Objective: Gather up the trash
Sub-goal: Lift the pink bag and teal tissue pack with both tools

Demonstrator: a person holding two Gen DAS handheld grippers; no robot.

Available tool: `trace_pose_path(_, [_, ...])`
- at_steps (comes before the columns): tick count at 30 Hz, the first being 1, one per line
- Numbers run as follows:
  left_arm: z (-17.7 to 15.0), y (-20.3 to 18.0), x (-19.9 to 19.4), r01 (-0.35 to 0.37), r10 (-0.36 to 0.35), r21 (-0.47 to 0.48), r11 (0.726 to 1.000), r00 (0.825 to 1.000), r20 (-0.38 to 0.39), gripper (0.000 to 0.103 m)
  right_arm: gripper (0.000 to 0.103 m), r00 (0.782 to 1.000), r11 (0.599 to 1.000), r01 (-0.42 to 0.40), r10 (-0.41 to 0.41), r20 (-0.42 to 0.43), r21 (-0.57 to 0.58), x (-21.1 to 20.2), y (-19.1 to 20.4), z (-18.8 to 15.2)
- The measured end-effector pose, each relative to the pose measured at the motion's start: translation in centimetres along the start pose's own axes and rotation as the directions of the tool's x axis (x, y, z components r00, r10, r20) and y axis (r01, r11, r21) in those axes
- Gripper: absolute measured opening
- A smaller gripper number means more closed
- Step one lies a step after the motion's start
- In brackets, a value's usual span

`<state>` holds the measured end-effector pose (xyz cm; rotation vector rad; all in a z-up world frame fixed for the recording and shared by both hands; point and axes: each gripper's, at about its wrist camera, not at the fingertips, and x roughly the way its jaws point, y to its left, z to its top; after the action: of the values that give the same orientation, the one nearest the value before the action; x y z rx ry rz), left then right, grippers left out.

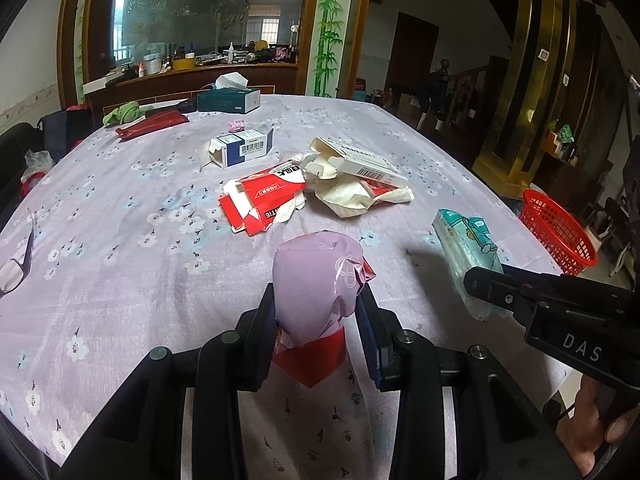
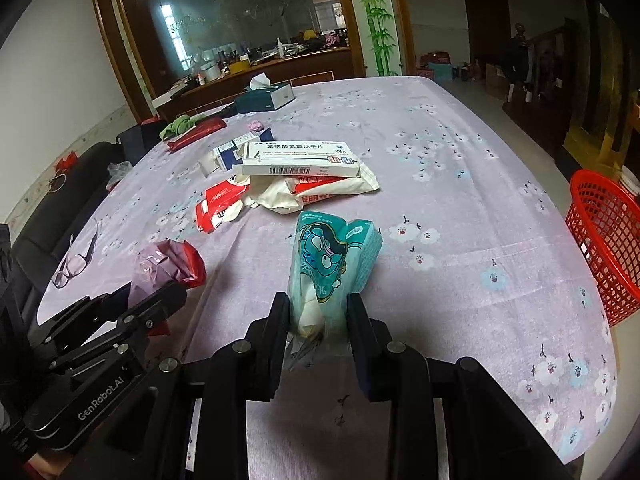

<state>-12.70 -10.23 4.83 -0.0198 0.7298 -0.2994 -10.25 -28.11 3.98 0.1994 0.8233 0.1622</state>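
Trash scattered on a floral lilac tablecloth [image 1: 120, 208] in a dim room with a large mirror [image 1: 192, 4].
A red basket [image 2: 604, 240] stands off the table's right edge; boxes and wrappers [image 1: 312, 184] lie mid-table; the left gripper [image 1: 320, 316] clamps a lilac-and-red wrapper [image 1: 312, 280]; the right gripper [image 2: 318, 316] pinches a teal tissue pack [image 2: 332, 256]; eyeglasses [image 2: 74, 264] lie near the left edge.

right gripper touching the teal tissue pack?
Touching. The right wrist view shows the right gripper with both fingers pressed against the teal tissue pack, pinching its lower end.
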Motion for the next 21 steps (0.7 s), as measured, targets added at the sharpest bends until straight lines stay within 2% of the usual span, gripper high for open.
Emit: trace_pose_path(21, [-0.15,0.33,0.13,-0.006,0.006,-0.006,1.0,1.0,-0.005,0.036,0.031,1.0,1.0,-0.011,0.011,-0.017,0.002,0.22,-0.25,-0.02])
